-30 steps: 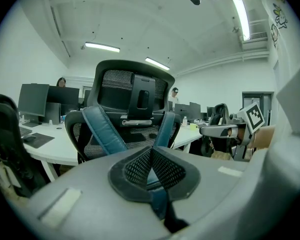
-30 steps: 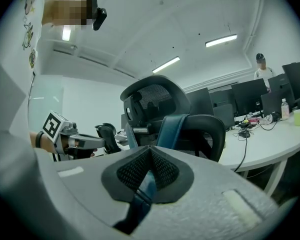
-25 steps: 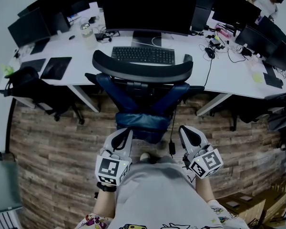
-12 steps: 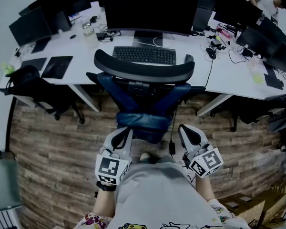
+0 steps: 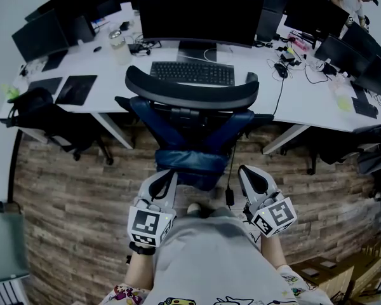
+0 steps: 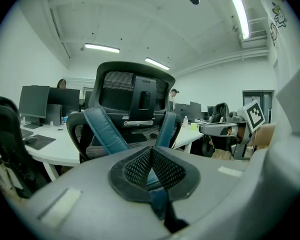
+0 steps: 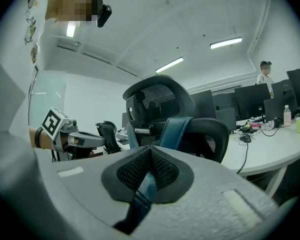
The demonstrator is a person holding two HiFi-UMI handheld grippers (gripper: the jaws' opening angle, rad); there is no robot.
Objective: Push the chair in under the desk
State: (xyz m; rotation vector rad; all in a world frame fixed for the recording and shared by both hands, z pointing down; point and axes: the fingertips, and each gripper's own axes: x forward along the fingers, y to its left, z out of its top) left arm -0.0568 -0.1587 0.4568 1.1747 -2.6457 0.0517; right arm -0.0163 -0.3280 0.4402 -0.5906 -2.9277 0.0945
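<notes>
The left tongs and right tongs are both closed on nothing, just short of the chair. Its back faces them, with its top at the edge of the surface beyond (seat hidden). That fits tongs poised to push, or pulled clear after pushing.

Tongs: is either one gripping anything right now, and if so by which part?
Nothing is held. The left tongs and the right tongs are both shut with nothing between the jaws, pointing at the office chair.
</notes>
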